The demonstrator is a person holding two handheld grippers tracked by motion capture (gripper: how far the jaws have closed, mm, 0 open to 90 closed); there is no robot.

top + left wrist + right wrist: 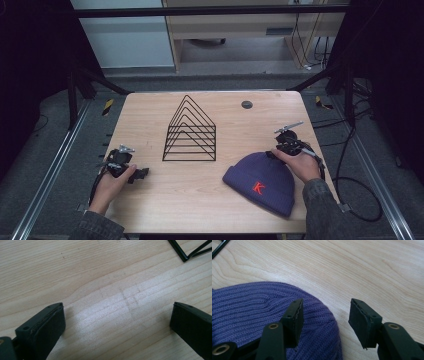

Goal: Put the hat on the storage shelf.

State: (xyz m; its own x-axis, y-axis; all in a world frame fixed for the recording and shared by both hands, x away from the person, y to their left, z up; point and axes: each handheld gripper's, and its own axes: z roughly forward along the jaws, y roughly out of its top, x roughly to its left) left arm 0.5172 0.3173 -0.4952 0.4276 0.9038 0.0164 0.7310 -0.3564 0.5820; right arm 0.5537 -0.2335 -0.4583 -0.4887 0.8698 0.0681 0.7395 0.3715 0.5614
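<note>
Purple knit beanie [262, 182] lying flat near right on wooden table [200, 200], wire rack [190, 131] at centre. Right gripper [325, 315] open, straddling beanie's edge; left gripper [117, 322] open over bare wood. Probably approach step; next: close on the knit.

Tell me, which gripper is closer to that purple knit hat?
Right. The right gripper sits open at the hat's top edge, one jaw over the knit. The left gripper rests open across the table, beyond the wire rack.
</note>
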